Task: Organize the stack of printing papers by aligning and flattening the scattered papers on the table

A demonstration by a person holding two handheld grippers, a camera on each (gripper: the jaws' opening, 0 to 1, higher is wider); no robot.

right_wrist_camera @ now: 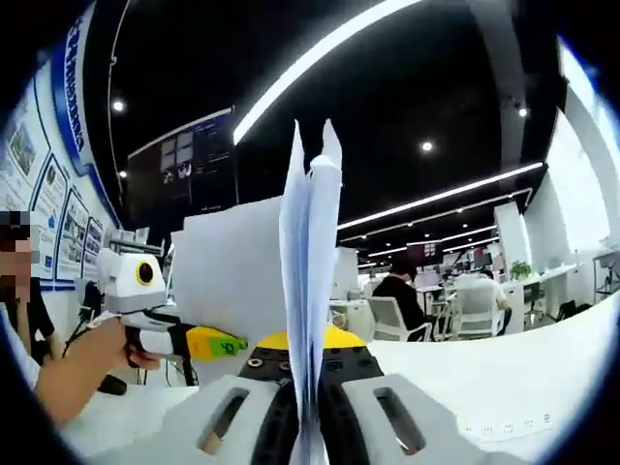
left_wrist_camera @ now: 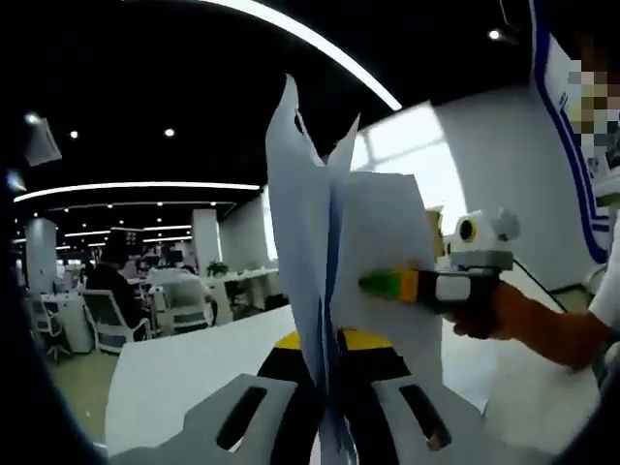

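Both grippers clench one sheaf of papers [left_wrist_camera: 334, 281], held upright above the white table [left_wrist_camera: 174, 373]: the left gripper [left_wrist_camera: 329, 407] pinches its lower edge, and so does the right gripper [right_wrist_camera: 308, 412]. Its long axis runs vertically, straight up from the jaws. The sheet count cannot be told. Beyond, office chairs [left_wrist_camera: 107, 325] stand.

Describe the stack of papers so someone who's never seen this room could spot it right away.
Find the white table in the open office. Above it, two handheld tongs pinch a sheaf of white papers from opposite sides, holding it upright on edge. Its uneven, fanned top corners set it apart.
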